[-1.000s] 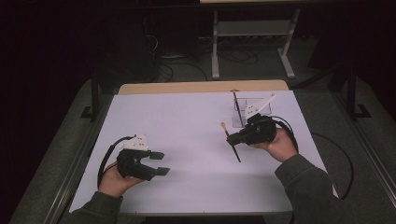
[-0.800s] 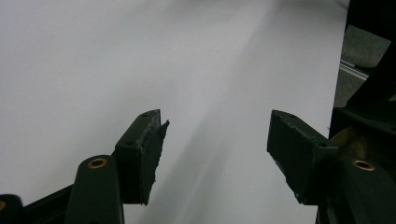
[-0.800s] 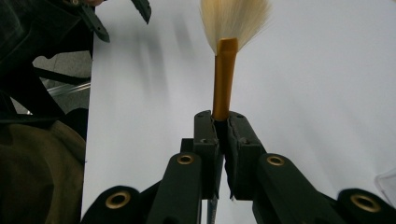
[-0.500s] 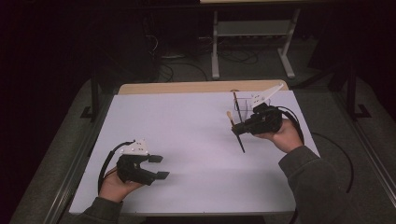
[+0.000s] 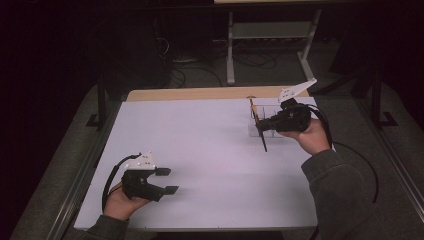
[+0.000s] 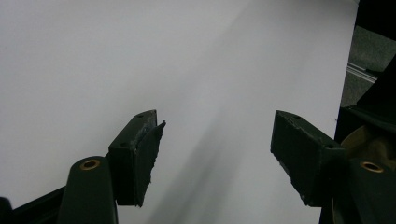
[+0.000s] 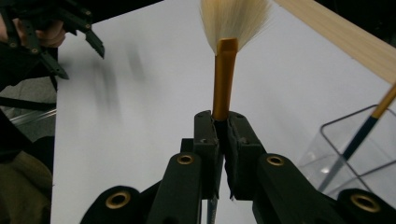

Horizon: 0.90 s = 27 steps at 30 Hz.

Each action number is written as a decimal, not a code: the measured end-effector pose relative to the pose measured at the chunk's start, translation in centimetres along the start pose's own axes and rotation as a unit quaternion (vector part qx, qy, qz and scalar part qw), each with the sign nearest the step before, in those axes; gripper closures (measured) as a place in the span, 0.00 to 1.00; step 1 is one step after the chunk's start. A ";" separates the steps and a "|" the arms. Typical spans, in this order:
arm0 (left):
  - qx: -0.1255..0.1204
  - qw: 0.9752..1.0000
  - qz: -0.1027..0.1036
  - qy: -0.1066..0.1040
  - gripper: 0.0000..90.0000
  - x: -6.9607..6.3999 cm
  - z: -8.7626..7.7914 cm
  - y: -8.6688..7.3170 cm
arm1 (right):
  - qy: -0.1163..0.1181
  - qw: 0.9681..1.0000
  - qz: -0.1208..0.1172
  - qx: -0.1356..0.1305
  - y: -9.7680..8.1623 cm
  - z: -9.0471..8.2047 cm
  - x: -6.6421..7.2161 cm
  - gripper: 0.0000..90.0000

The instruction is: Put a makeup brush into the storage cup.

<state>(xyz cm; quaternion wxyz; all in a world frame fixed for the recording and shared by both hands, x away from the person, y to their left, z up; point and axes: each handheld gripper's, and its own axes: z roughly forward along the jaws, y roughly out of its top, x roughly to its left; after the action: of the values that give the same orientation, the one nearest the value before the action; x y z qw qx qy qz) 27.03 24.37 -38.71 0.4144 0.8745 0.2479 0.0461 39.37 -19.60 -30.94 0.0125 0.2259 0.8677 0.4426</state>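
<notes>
A brush (image 5: 263,143) with a gold ferrule (image 7: 223,79) and pale bristles (image 7: 234,17) is clamped in my right gripper (image 5: 262,124), which is shut on its handle. It hangs above the table's far right, just in front of a clear container (image 5: 270,108). In the right gripper view the brush rises from between the jaws (image 7: 223,123), and the clear container (image 7: 359,154) holds another brush (image 7: 369,125). My left gripper (image 5: 171,180) rests at the near left. Its jaws have just been opening, and only bare table shows between its fingertips (image 6: 217,126).
The white tabletop (image 5: 210,140) has a wooden strip (image 5: 200,93) along its far edge. A metal stand (image 5: 230,50) and cables lie on the dark floor beyond. A cable (image 5: 367,170) trails from the right gripper off the right side.
The right hand has carried the brush up and toward the far right, closer to the clear container. The left gripper's jaws stand a little wider; that hand has stayed put.
</notes>
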 end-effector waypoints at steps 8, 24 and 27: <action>-0.003 1.000 -0.002 0.002 0.35 0.2 -0.1 -0.2 | -0.020 1.000 0.011 -0.006 0.9 -1.0 -1.0 0.92; -0.005 1.000 -0.009 -0.001 0.35 0.6 0.0 -0.4 | -0.046 0.999 0.018 -0.014 3.2 -1.5 -3.4 0.92; -0.004 1.000 -0.008 0.000 0.35 0.6 -0.2 -0.4 | -0.050 0.998 0.020 -0.016 3.6 -1.5 -3.8 0.92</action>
<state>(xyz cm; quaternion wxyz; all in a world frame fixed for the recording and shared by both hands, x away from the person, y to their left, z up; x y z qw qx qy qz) 27.38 25.01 -39.02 0.4185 0.8708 0.2543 0.0436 43.78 -20.42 -27.91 0.0504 0.2648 0.8541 0.4448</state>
